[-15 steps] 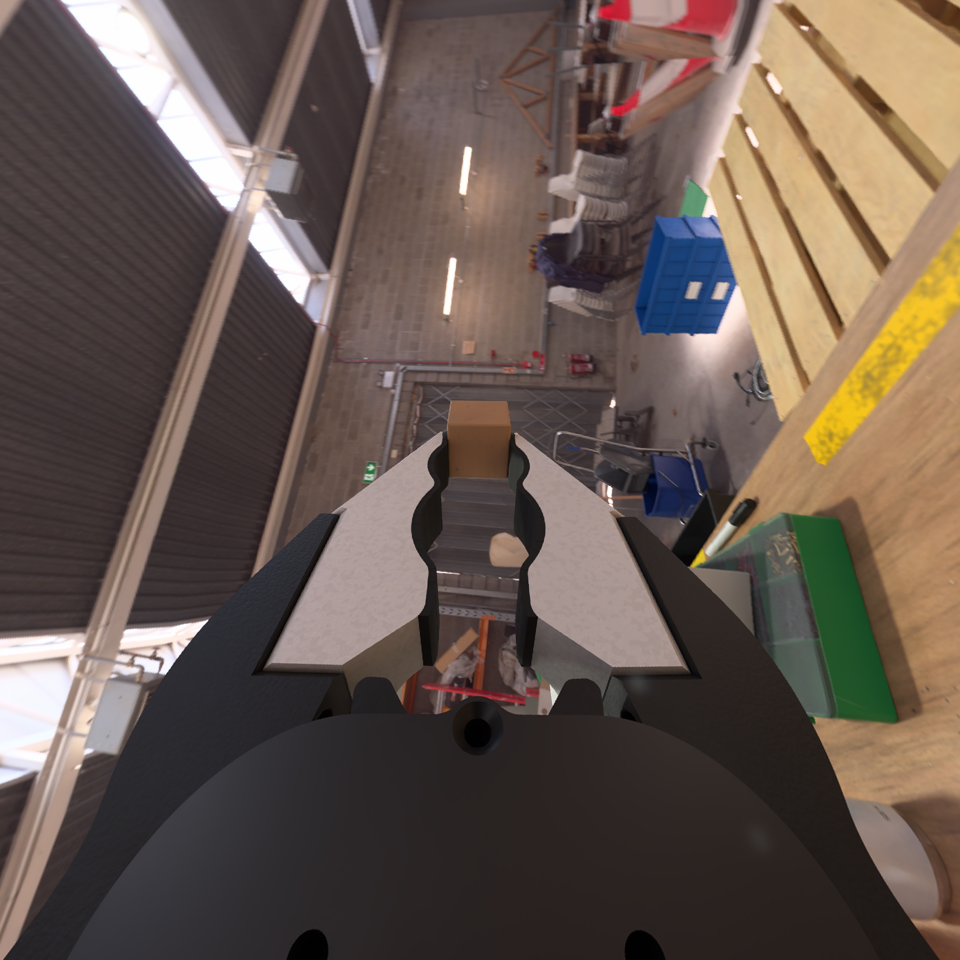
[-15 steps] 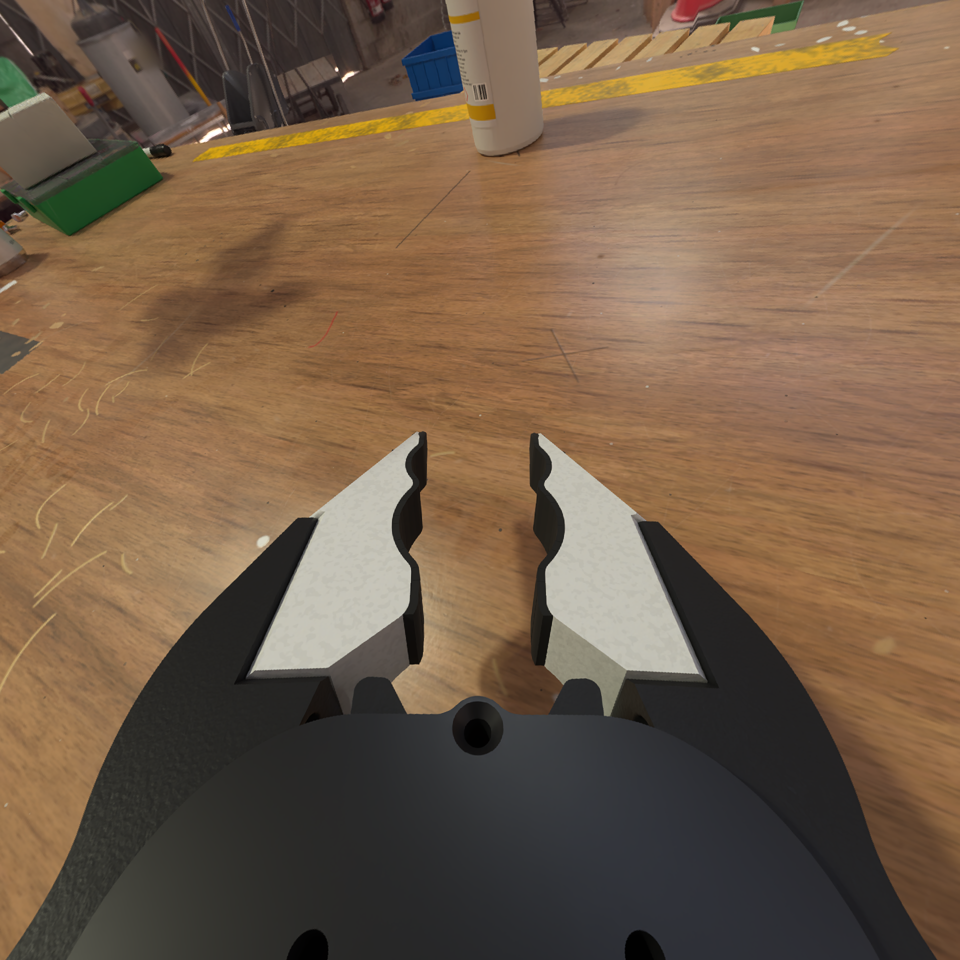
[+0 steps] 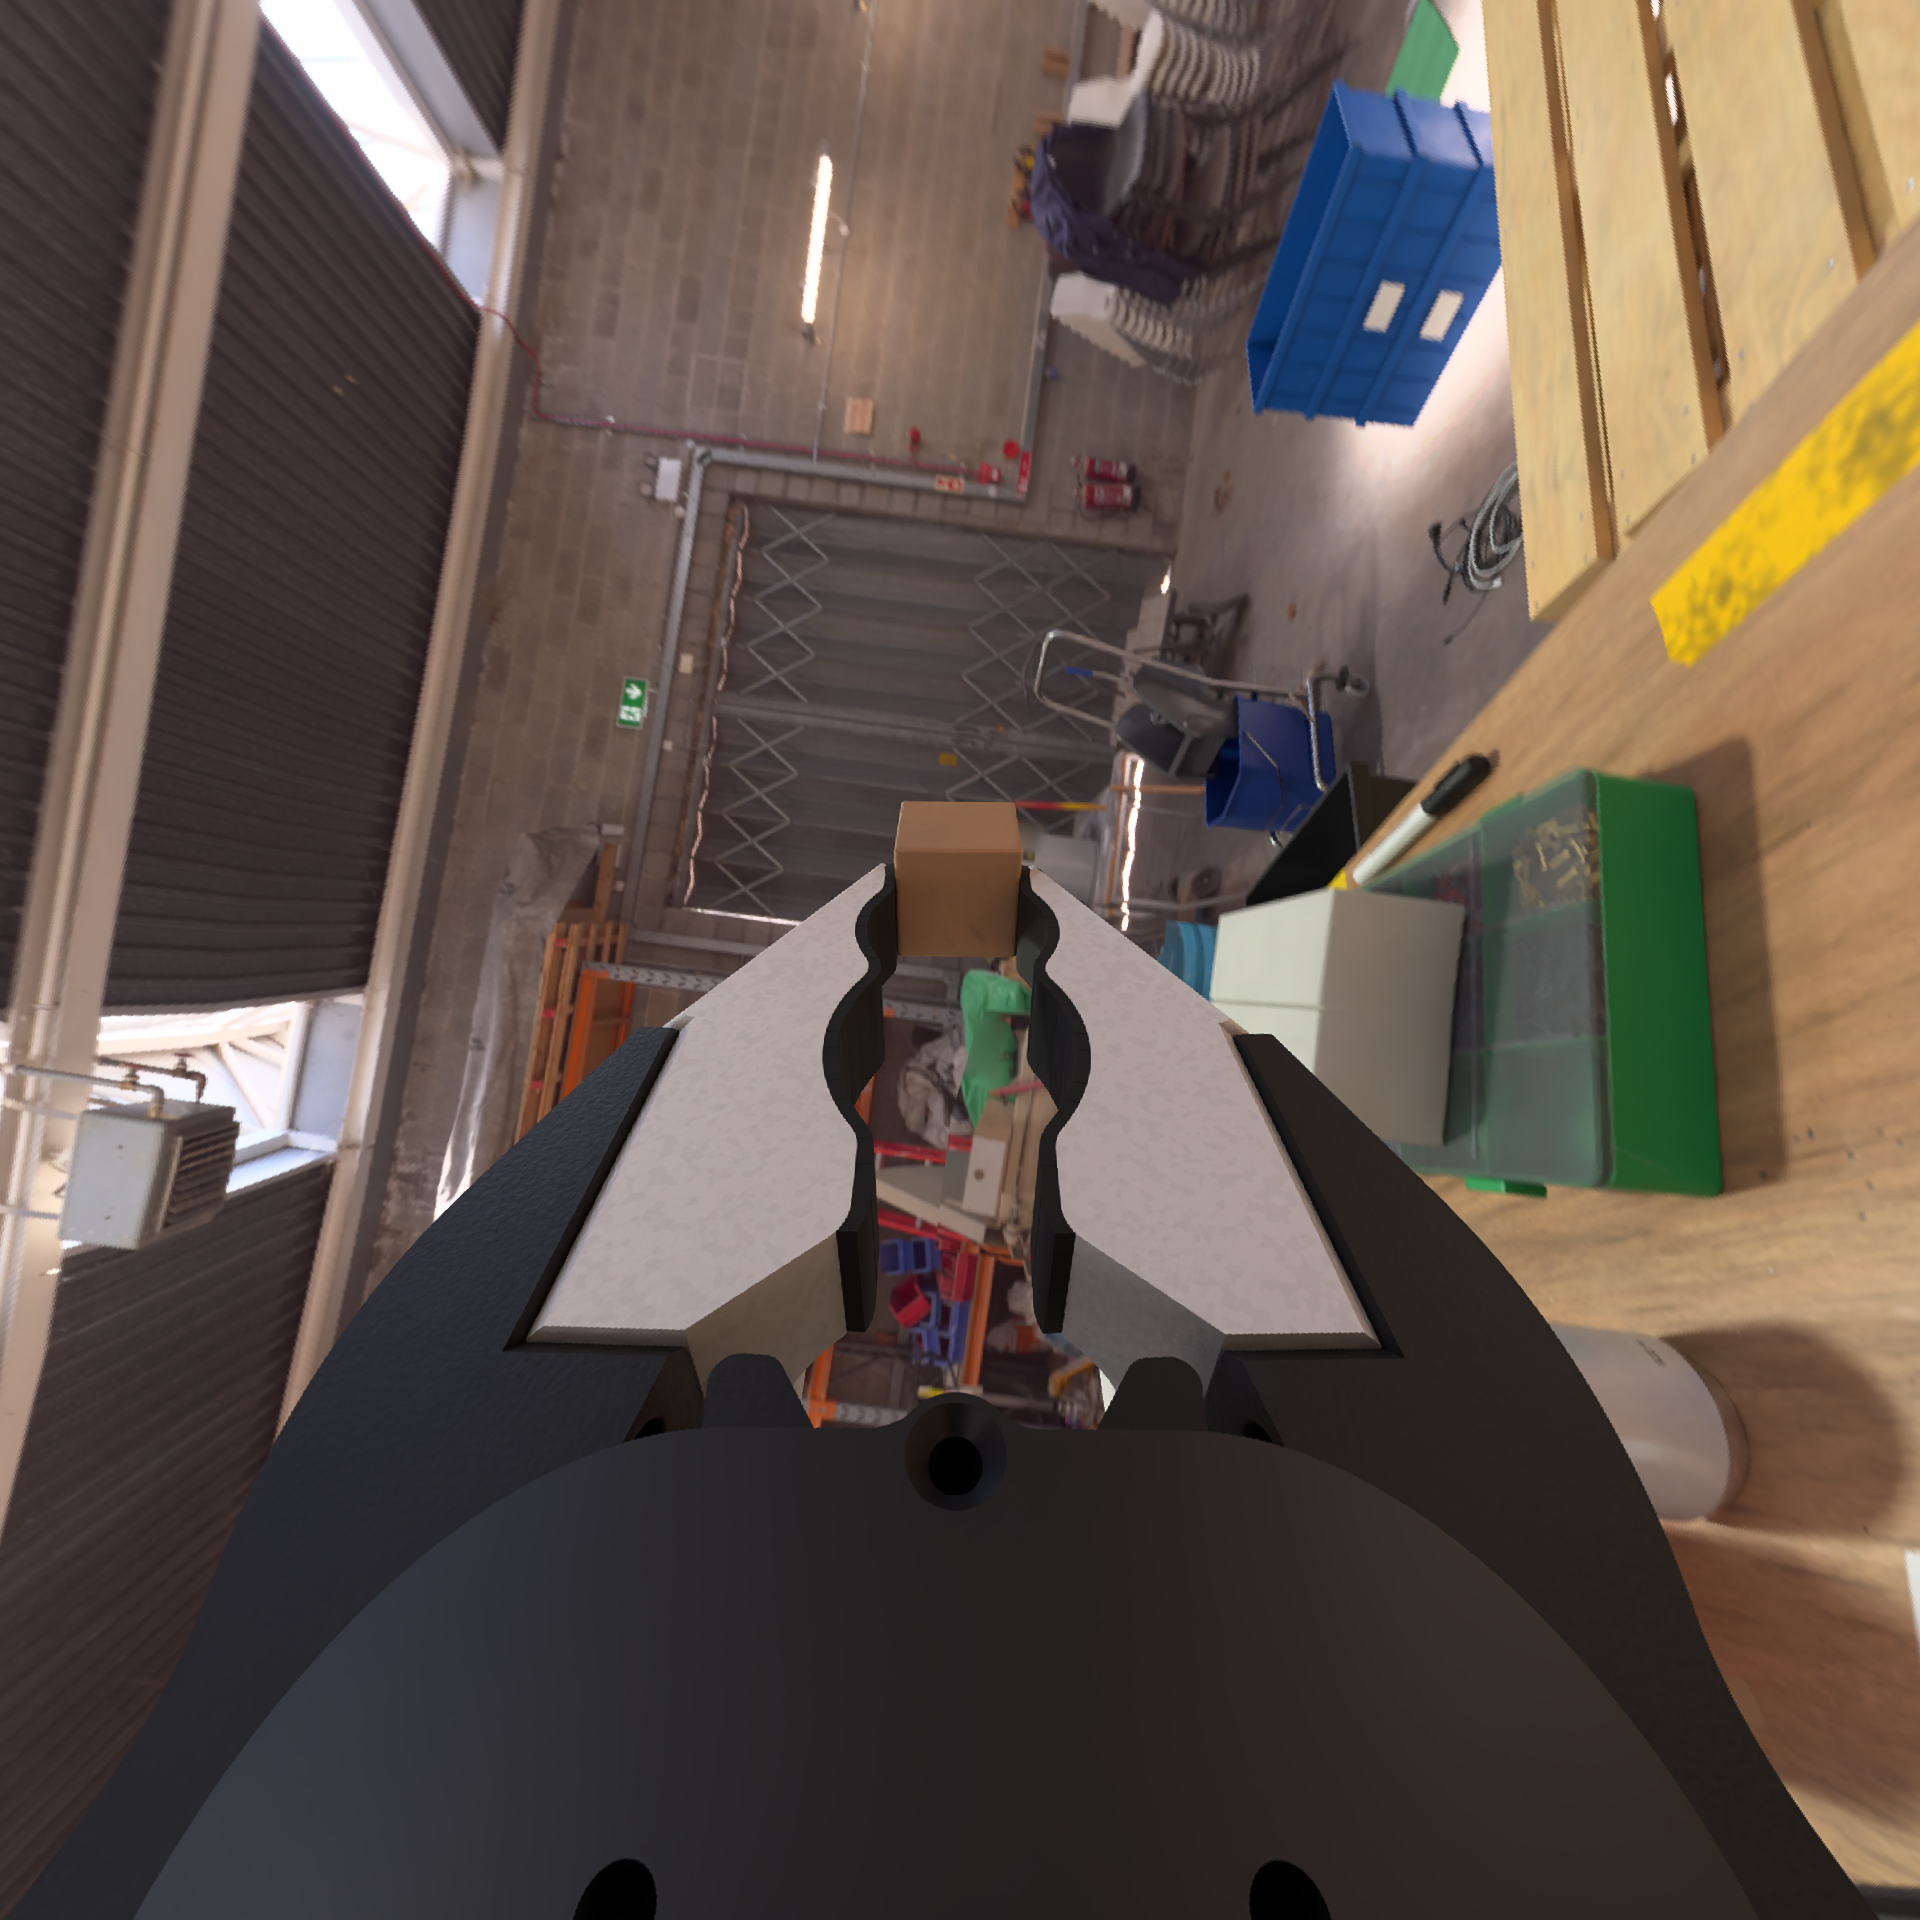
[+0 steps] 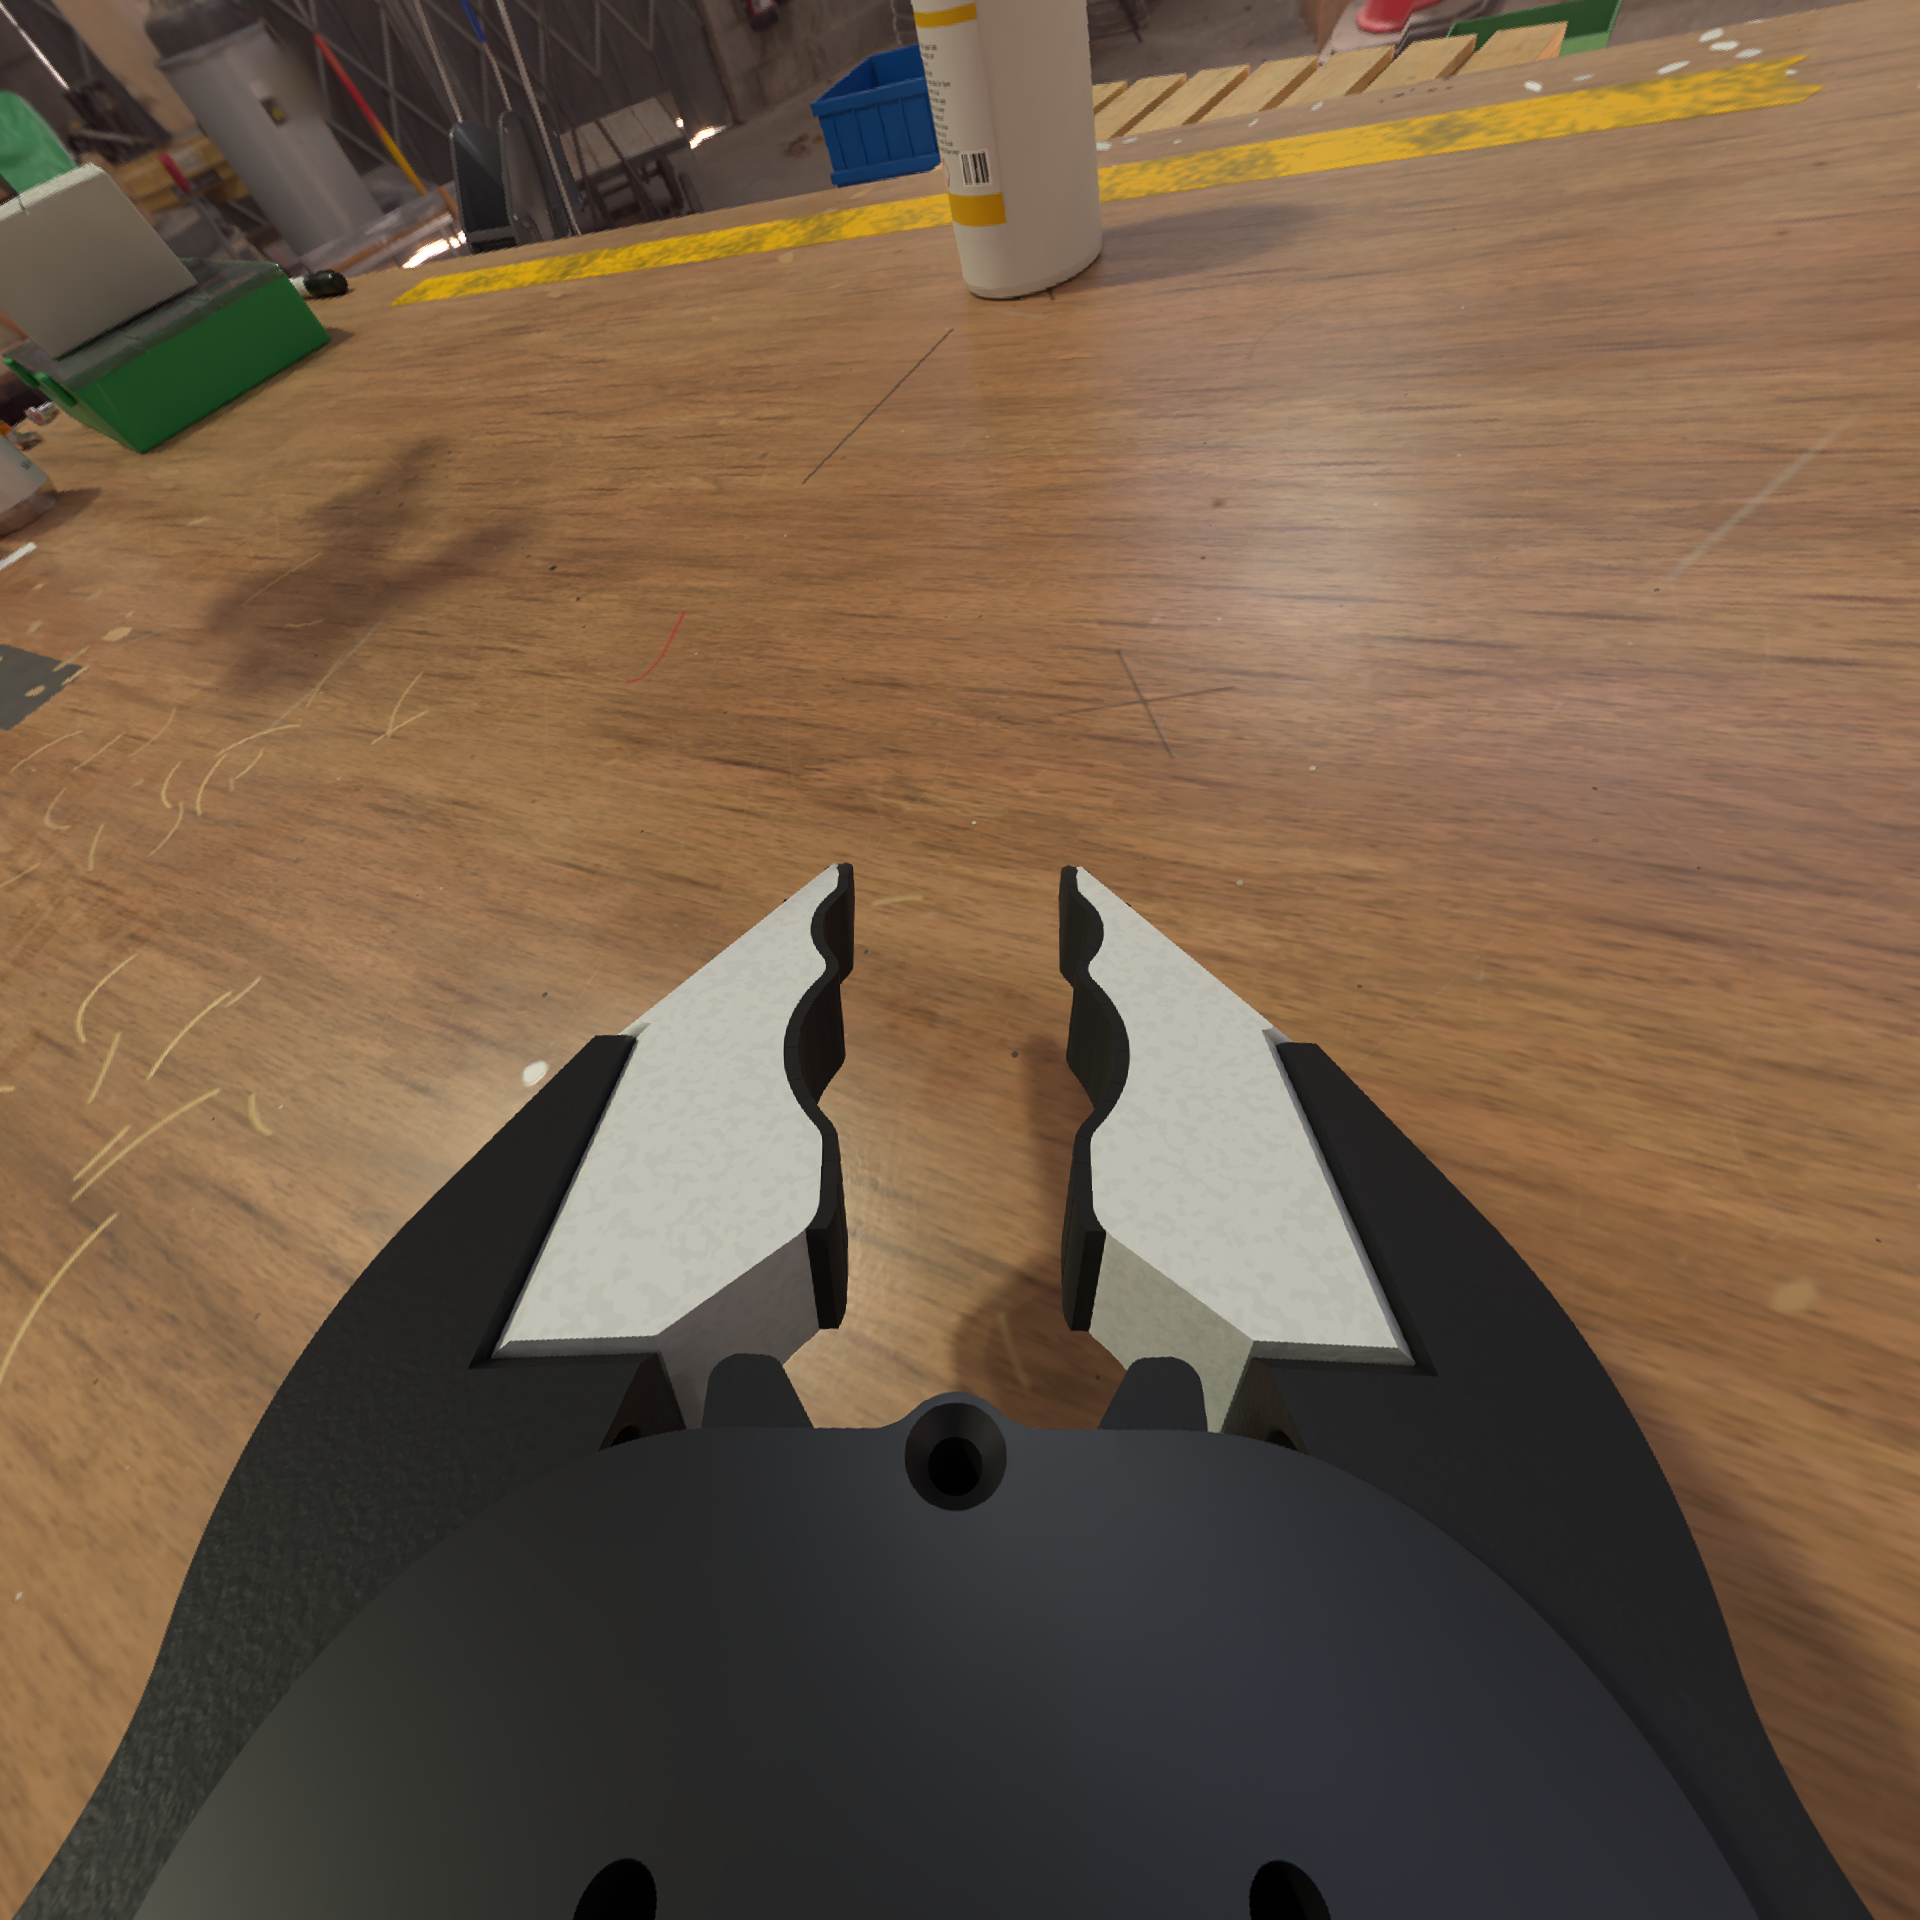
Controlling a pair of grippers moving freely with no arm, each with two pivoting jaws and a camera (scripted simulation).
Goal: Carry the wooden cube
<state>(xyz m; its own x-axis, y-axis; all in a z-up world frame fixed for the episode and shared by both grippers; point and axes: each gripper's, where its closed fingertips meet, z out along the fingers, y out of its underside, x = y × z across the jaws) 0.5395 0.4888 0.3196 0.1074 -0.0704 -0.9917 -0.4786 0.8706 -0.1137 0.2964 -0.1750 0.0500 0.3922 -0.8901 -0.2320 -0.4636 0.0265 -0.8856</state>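
My left gripper is shut on the wooden cube, a small brown block pinched between the fingertips. It is held in the air, off the wooden table, which runs along the right side of the rolled left wrist view. My right gripper is open and empty, low over the bare wooden table. The cube does not show in the right wrist view.
A green parts box with a white box on it and a marker lie on the table; the green box also shows at far left. A white bottle stands at the back by a yellow stripe. A white cylinder lies near the left gripper.
The left gripper has turned with the cube held, so the background has shifted and the green box sits higher. The right gripper has barely moved.
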